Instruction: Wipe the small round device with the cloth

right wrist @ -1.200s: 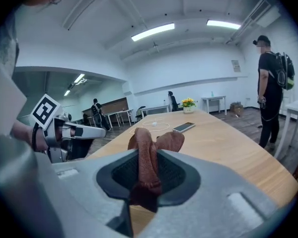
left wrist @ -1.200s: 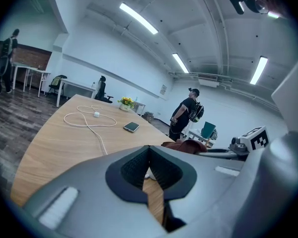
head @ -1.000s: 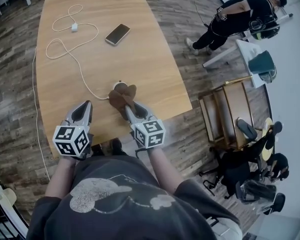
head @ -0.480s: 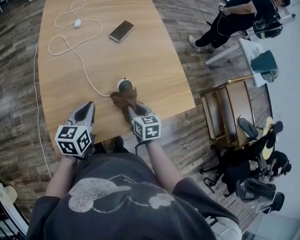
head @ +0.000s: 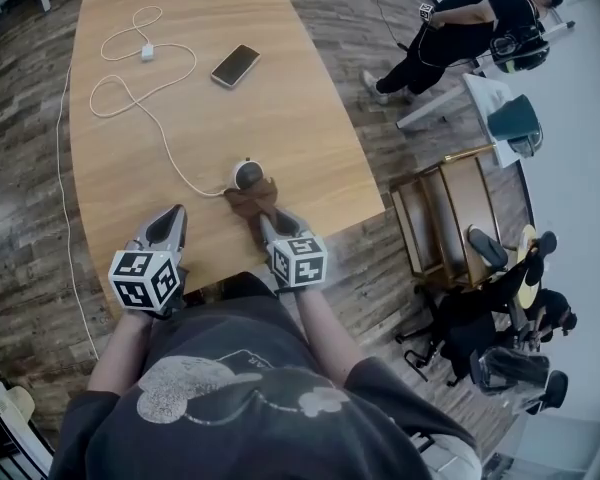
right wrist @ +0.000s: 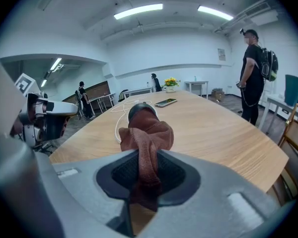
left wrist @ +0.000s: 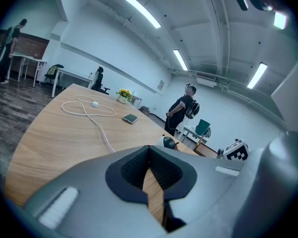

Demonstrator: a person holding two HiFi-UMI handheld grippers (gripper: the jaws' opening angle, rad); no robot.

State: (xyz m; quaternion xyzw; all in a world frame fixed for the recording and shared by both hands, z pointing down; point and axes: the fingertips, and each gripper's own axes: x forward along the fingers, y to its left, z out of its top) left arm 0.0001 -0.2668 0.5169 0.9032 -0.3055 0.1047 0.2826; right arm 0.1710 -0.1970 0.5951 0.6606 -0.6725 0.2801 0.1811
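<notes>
Pinching cloth (right wrist: 147, 132) — right tool (right wrist: 148, 172).

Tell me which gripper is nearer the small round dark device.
Right. The right gripper holds the brown cloth right beside the round device; the left gripper sits farther back, leftward.

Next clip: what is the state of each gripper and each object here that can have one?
Left gripper: shut, holding nothing.
Right gripper: shut on the brown cloth.
Brown cloth: bunched, front end against the device.
Small round dark-topped device: upright on the wooden table, top uncovered.
White cable: loosely looped, running to the device.
Black smartphone: lying flat, screen dark.
</notes>
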